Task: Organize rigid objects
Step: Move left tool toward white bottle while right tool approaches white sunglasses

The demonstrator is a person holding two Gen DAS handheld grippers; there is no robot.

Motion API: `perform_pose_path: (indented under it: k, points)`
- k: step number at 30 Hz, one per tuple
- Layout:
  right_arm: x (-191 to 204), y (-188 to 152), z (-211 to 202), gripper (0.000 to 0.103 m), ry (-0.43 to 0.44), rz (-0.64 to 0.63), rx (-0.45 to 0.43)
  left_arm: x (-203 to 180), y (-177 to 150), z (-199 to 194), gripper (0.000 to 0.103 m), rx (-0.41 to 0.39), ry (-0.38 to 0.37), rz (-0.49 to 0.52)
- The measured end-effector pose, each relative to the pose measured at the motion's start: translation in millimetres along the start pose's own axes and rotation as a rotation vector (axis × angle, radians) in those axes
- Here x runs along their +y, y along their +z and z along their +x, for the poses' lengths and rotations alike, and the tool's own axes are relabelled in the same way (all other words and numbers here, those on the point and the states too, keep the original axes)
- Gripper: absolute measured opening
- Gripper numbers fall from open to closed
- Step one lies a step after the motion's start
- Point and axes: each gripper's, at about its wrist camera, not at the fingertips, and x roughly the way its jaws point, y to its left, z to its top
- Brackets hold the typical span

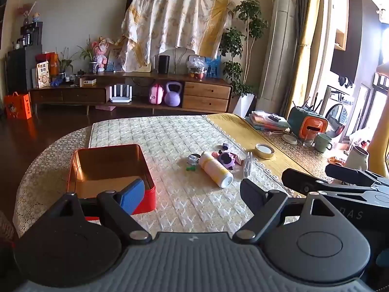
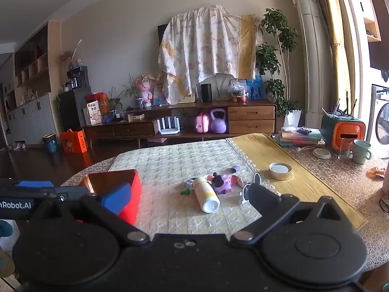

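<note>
Sunlight from the window falls across a quilted surface (image 1: 170, 136) in a lived-in sitting room, with a low wooden sideboard behind. Near its middle lies a small heap of things: a white and yellow bottle (image 1: 215, 169) on its side, a purple toy (image 1: 227, 159) touching it, a little round tin (image 1: 193, 158) and a green bit (image 1: 190, 168) just beside. The bottle looks light, hard plastic, smooth and likely to roll; I would take it across the body, not the cap end. The toy seems lumpy and light, easy to pinch. To the left stands a red tin box (image 1: 110, 170), lid off, with nothing in it that I can see. The left claw (image 1: 192, 192) hangs spread wide near the box, holding nothing; the right claw (image 2: 192, 198) is likewise wide apart and bare.
</note>
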Motion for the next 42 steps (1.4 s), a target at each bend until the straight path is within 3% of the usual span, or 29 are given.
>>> perform_pose_path:
  k: [42]
  points:
    - [6.7, -3.1, -8.1, 0.103, 0.018, -0.012, -0.013, -2.0, -5.6, -7.7, 0.086, 0.008, 0.021, -0.006]
